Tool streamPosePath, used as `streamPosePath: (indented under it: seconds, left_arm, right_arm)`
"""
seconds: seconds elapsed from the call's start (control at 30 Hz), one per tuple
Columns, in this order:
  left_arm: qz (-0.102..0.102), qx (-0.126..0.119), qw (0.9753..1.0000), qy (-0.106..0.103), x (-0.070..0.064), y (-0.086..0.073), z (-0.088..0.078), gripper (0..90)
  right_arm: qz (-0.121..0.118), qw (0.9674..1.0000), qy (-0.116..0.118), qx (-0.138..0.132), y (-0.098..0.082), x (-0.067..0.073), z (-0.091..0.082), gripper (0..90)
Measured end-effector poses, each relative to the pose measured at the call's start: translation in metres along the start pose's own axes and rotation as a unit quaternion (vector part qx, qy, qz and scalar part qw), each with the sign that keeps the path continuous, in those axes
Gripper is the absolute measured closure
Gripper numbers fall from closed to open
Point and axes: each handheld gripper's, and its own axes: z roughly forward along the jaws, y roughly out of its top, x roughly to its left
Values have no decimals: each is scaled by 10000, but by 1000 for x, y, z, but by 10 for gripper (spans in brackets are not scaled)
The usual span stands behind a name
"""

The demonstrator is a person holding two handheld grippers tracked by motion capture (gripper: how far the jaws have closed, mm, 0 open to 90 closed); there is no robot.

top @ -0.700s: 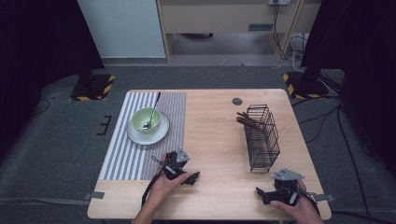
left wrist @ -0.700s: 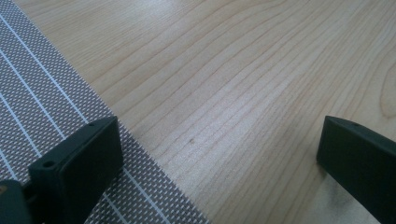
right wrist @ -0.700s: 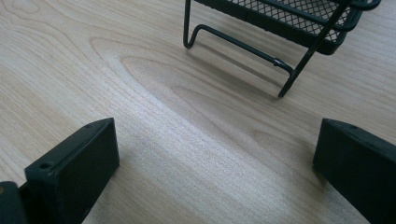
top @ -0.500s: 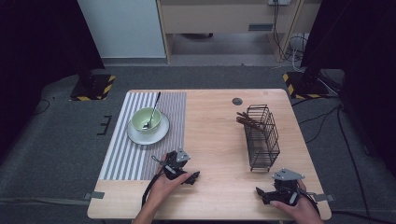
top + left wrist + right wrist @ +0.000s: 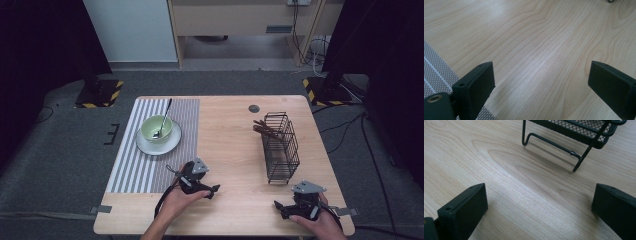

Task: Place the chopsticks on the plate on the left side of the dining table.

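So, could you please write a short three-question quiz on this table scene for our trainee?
1. True or false: the spoon rests in the green bowl.
2. What does the wire basket hold? A) brown sticks B) forks C) nothing
3. How do the jaws of the left gripper and the right gripper stand?

Key:
1. True; the bowl sits on a white plate on the striped mat.
2. A.
3. Both open, nothing between them, over bare table.

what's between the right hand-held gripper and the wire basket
Nothing: in the right gripper view, bare wooden table runs from the open right hand-held gripper to the wire basket.
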Motion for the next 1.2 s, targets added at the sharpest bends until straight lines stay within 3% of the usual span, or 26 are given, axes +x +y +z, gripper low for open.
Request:
streamPosePath:
  seconds: [0.37,0.63,0.83,1.07,1.2]
  left_arm:
    - [240,-46,9997,-59,-5,24,1,77]
    - [143,-191,9997,-74,1,52,1,95]
    - [-111,-396,9991,-99,11,71,-1,124]
    - [-147,-487,9984,-237,21,92,-7,217]
    - [-71,-667,9969,-409,27,107,-14,282]
  right_arm:
    - [-3,10000,-31,1,0,-4,0,4]
    - [24,10000,-26,0,0,-6,0,4]
    - [16,10000,-36,-10,0,-8,0,4]
    - [24,10000,-42,-3,0,-8,0,4]
    - [31,10000,-45,-3,0,-8,0,4]
